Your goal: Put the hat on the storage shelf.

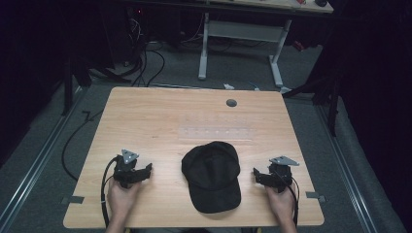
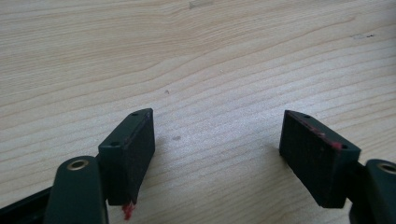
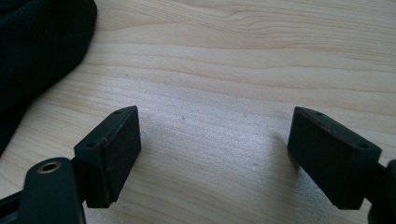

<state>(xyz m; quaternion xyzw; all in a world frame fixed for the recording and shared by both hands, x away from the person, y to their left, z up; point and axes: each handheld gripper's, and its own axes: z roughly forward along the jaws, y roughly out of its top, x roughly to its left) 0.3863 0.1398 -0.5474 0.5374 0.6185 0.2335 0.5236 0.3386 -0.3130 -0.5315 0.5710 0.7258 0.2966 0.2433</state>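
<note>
The cap (image 1: 212, 175) is matt black cloth with a fine weave, lying on a table (image 1: 145, 121) of pale wood-grain, smooth with a slight sheen; the gripper pads (image 3: 119, 154) beside the cap look matt black, faintly textured

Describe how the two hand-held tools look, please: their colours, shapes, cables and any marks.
Both tools are black. The left tool and the right tool each carry a grey three-cornered plate on top, and a black cable trails from each. Each has two flat, block-shaped pads; the left tool's pads bear small red marks. No sleeves are visible.
</note>
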